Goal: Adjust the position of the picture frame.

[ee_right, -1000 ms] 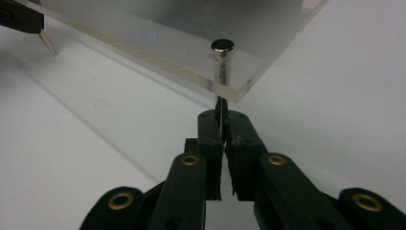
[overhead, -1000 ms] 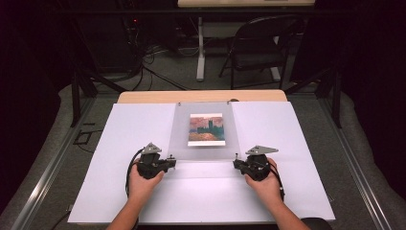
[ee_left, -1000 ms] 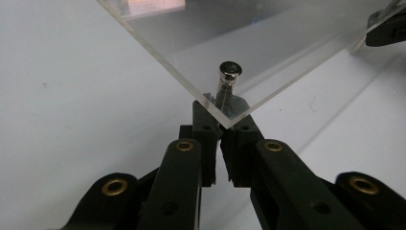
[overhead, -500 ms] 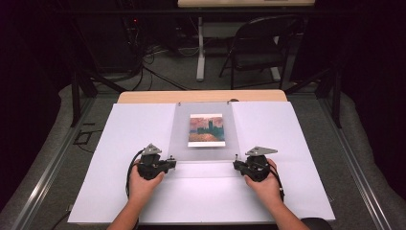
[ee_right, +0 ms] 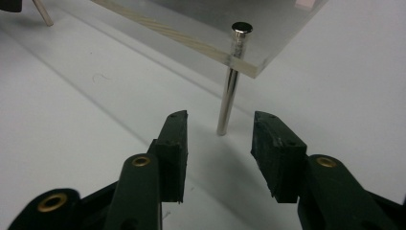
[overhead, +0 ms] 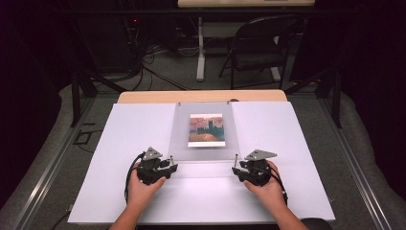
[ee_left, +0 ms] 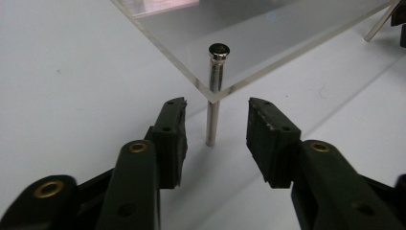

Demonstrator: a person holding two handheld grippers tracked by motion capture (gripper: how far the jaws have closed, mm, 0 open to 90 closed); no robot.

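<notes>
Nothing has shifted since a second ago: my left claw (ee_left: 215, 122) and right claw (ee_right: 219, 132) stay released, each bracketing a metal pin (ee_left: 213, 108) under the clear panel (overhead: 203, 132), not yet gripping.

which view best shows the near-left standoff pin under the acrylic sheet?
Left gripper view: the near-left pin stands close-up beyond the open left tool, through the acrylic sheet corner. High view shows it tiny; right gripper view, a slanted sliver.

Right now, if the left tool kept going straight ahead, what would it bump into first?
Probably the metal pin holding up the near corner of the clear plastic sheet. The left tool is open, and the pin stands just ahead of the gap, so it might slide between the jaws.
</notes>
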